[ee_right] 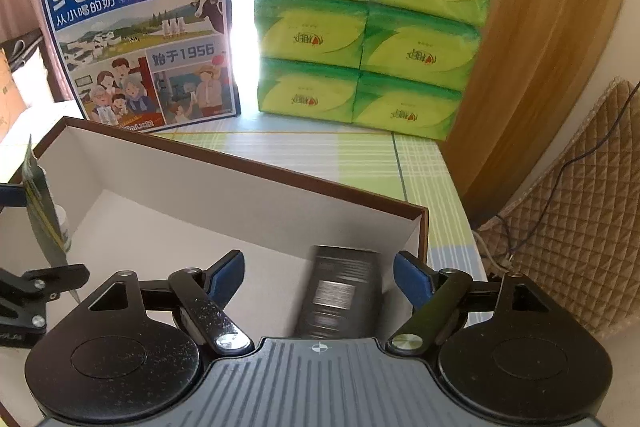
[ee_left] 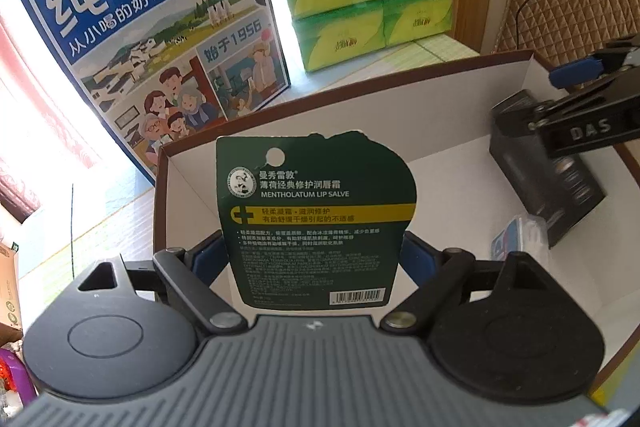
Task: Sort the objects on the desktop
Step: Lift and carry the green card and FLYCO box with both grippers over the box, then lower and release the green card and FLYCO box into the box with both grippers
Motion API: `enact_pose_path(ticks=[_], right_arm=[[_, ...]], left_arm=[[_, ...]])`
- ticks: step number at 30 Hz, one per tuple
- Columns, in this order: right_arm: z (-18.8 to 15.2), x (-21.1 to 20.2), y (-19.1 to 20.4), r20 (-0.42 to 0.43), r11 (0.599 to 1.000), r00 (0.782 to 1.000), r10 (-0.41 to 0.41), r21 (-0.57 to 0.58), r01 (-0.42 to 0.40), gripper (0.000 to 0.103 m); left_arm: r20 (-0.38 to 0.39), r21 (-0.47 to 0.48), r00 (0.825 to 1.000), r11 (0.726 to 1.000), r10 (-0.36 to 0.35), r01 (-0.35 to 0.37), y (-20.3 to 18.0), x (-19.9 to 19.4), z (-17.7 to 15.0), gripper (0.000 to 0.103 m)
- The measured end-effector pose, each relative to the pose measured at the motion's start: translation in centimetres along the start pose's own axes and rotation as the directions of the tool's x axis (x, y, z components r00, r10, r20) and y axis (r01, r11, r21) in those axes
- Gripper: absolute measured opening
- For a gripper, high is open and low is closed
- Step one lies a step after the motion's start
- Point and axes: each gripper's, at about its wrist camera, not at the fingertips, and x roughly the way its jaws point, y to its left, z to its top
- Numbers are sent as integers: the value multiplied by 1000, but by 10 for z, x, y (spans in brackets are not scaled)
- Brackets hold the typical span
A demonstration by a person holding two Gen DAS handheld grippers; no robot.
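1. Strong daylight enters from behind the milk carton (ee_left: 160, 27) and tissue packs (ee_right: 360, 27); the gap between them is blown out to white in both views.
2. Left wrist view: its left edge is overexposed, with pale haze.
3. The white box interior (ee_left: 440, 187) is evenly lit, with soft shadows.
4. The dark rectangular item (ee_right: 340, 291) is motion-blurred; print on the card (ee_left: 316, 219) is sharp.
5. Fisheye bending curves straight edges; corners vignette black.

The surface (ee_right: 360, 155) is covered by a green plaid cloth. A milk carton (ee_right: 144, 27), stacked tissue packs (ee_right: 360, 27) and an open box (ee_right: 240, 183) are carried on it.
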Motion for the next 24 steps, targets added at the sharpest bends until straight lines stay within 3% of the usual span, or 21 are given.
enact_pose_path(ticks=[10, 14, 24], right_arm=[[-5, -4, -4, -6, 999, 999, 32, 18, -32, 83], [-7, -8, -4, -1, 999, 999, 46, 14, -46, 88], [-13, -19, -5, -5, 997, 998, 69, 25, -69, 96]], left_arm=[[-49, -24, 999, 999, 23, -24, 6, 12, -2, 88], [-44, -30, 998, 999, 38, -39, 10, 10, -2, 93], [-28, -60, 998, 997, 48, -50, 21, -7, -4, 94]])
